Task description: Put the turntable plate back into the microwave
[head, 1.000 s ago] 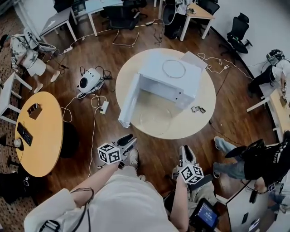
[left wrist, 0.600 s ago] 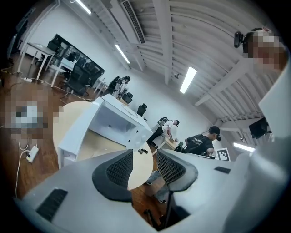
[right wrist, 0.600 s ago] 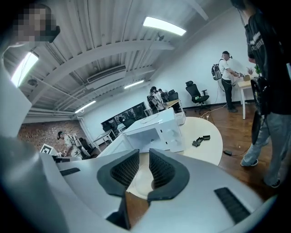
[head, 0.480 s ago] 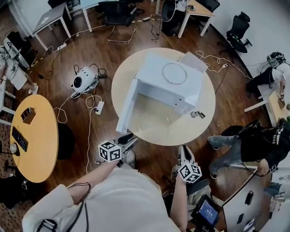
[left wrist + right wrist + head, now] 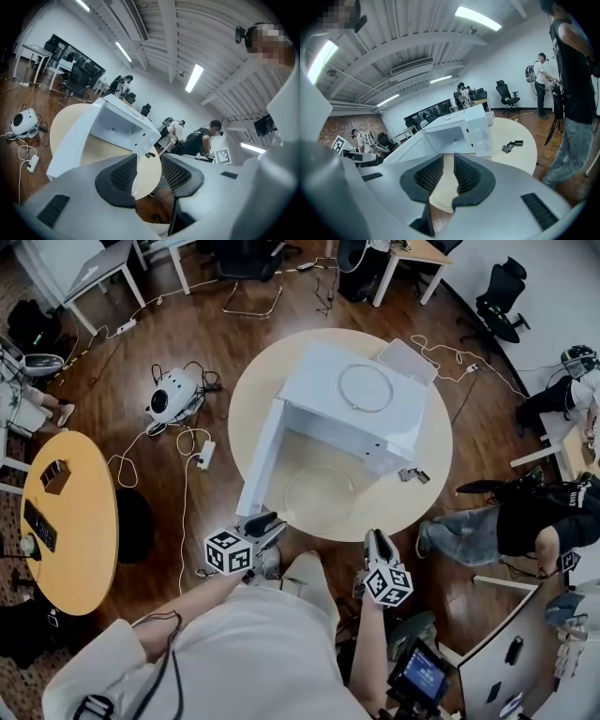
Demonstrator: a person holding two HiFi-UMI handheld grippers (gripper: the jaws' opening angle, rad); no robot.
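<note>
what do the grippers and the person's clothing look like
Both the left gripper and right gripper have light grey bodies, black mesh-textured pads and a cube of black-and-white square markers. The person wears a pale top; a thin black cable crosses it.

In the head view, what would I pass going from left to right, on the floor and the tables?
Yellow table → white machine on the floor → glass plate → small black part
</note>
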